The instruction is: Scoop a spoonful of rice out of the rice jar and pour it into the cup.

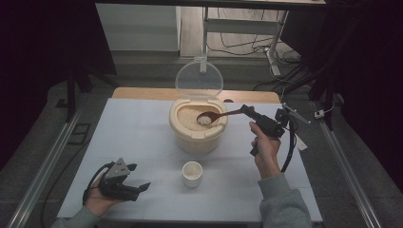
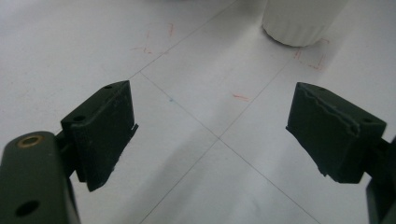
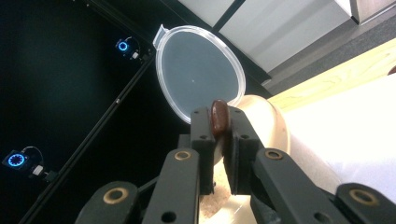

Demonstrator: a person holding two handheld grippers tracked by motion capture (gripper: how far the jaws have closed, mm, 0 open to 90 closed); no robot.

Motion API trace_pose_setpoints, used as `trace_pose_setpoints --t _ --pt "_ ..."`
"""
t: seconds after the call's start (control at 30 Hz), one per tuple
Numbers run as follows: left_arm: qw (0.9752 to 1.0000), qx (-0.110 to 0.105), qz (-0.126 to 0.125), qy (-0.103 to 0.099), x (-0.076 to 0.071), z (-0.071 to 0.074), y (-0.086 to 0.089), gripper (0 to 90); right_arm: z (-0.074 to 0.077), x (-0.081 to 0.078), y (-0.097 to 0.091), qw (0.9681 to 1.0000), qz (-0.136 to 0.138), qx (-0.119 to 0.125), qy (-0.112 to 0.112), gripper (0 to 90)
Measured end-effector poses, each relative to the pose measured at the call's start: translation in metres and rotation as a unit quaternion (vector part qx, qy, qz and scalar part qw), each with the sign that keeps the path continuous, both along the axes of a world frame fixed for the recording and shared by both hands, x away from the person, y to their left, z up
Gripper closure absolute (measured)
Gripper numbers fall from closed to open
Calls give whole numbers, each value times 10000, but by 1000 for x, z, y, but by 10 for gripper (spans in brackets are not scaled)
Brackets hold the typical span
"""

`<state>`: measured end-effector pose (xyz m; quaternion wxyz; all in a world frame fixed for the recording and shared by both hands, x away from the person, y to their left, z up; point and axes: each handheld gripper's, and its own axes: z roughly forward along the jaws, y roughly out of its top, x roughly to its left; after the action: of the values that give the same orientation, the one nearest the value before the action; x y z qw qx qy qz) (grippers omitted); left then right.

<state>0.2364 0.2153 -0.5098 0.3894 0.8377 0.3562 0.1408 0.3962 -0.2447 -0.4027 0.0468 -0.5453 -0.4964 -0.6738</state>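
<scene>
White board covered the table [image 1: 142, 142], with dark curtains and cabled floor around it. On it stood a cream rice bin [image 1: 198, 128] with its clear lid [image 1: 199, 78] raised and a small cup [image 1: 192, 173] in front. The right gripper [image 1: 247, 111] was clamped on a brown spoon [image 1: 218, 115] holding rice above the bin; the left gripper [image 1: 135, 183] rested near the table's front, jaws wide apart.

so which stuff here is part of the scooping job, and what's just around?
In the job:
- wooden spoon with rice, clamped in right gripper
- rice bin, clear lid up
- white cup

Just around:
- left gripper, open, resting on the table
- floor cables
</scene>
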Motion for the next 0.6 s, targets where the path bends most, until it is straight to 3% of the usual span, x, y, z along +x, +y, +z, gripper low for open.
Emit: trace_pose_setpoints --t 0.3,0.6 --pt "10000 12 -9 5 0 0 0 149 3 -6 -2 9998 152 111 -7 834" --pt "10000 14 -16 11 0 -1 -1 149 5 -28 3 9968 796 51 9 834"
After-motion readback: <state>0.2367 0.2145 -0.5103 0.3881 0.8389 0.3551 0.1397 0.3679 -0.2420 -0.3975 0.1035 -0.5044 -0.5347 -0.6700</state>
